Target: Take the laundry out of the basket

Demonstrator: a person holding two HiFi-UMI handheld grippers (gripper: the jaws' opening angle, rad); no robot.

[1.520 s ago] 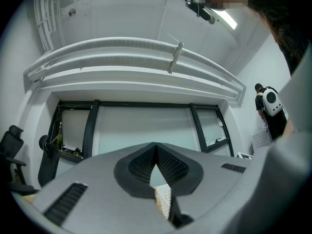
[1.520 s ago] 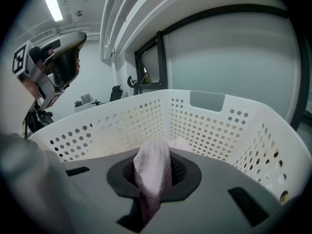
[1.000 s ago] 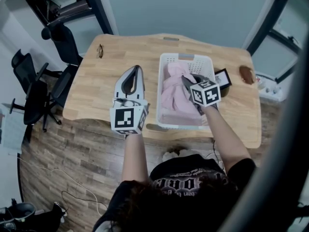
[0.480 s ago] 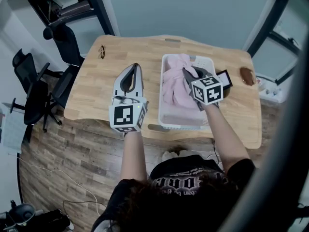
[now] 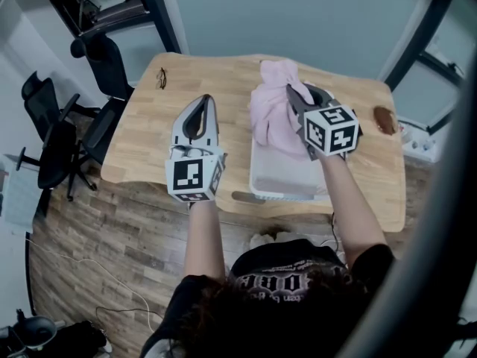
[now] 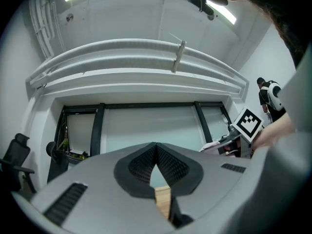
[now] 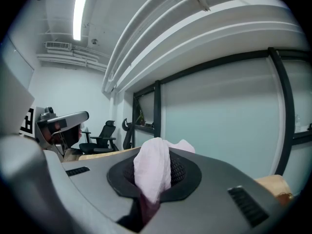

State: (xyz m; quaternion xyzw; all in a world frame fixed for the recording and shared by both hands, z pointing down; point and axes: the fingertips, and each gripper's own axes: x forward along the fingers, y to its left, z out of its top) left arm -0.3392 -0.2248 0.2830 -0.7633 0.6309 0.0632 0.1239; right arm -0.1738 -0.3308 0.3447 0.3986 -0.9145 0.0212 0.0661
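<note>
One pink cloth (image 5: pixel 268 114) hangs above the white basket (image 5: pixel 287 183) because the right gripper (image 5: pixel 293 94) pinches it tight in its fingers to lift it out. The left gripper (image 5: pixel 205 107) hovers over the counter (image 5: pixel 138 136), fingers closed on nothing

The left gripper (image 5: pixel 209 100) points away from the body on the outstretched left forearm (image 5: pixel 203 233), jaws together and seemingly empty. The right gripper (image 5: pixel 290 89) points likewise on the reaching right arm (image 5: pixel 349 200), jaws clamped on pink cloth (image 5: pixel 270 110).
</note>
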